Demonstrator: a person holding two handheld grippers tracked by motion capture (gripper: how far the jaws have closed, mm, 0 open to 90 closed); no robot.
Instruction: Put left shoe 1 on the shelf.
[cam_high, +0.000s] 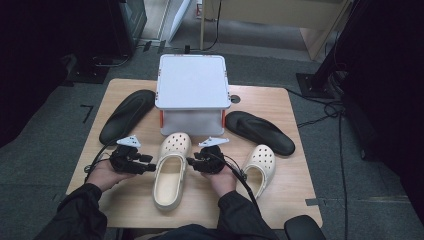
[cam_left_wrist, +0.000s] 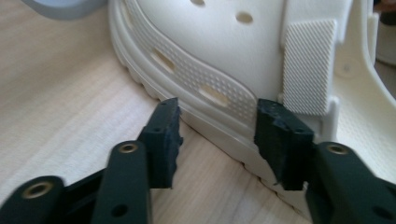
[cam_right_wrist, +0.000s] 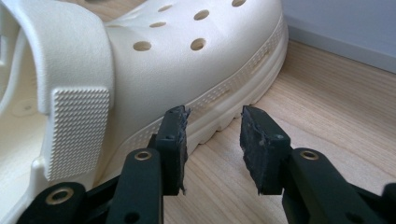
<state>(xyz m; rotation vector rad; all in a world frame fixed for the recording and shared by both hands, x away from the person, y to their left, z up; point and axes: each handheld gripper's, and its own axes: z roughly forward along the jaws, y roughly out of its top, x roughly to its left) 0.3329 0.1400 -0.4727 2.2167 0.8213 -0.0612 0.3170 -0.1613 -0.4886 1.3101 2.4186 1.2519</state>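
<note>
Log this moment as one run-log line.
left gripper: open, at clog left side | right gripper: open, at clog right side | nothing held

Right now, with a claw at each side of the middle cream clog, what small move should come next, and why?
Probably ease both inward and close on the clog's sides. The left claw and right claw flank the cream clog, jaws open; in the gripper views the pads stand at its sole edge without pinching it, so nothing is held yet.

text: none legible | clog (cam_high: 170, 172): no brand or number readable | box (cam_high: 191, 82) at table's far edge: lid blank, no label | insoles (cam_high: 127, 114): no print | table (cam_high: 125, 200): no marks or signs
</note>
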